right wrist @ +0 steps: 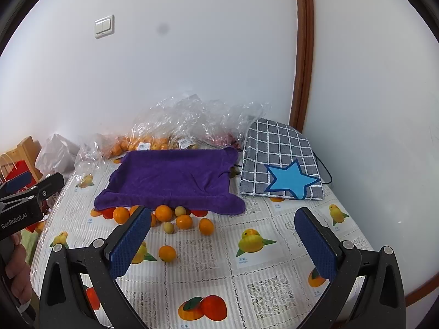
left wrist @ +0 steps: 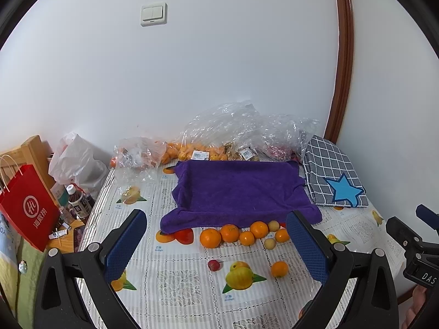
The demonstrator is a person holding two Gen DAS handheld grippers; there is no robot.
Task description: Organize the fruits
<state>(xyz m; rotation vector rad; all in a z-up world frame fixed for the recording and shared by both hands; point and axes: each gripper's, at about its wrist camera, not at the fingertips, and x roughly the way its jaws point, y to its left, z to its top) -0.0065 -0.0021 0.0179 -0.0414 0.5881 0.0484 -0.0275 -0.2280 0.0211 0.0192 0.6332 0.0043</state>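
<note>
Several small oranges [left wrist: 230,233] and two pale round fruits [left wrist: 270,243] lie in a cluster along the front edge of a purple towel [left wrist: 238,192]. One orange [left wrist: 279,269] and a small red fruit [left wrist: 214,265] sit apart, nearer me. My left gripper [left wrist: 216,246] hovers open above the tablecloth, just in front of the cluster, holding nothing. In the right wrist view the same cluster [right wrist: 163,213] and the lone orange [right wrist: 167,253] lie left of centre, by the purple towel [right wrist: 172,181]. My right gripper [right wrist: 223,244] is open and empty, right of the fruits.
Clear plastic bags [left wrist: 230,134] with more oranges lie against the wall behind the towel. A grey checked cushion with a blue star [left wrist: 333,175] sits at the right. A red paper bag [left wrist: 27,208], bottles [left wrist: 78,203] and a white bag stand off the table's left edge.
</note>
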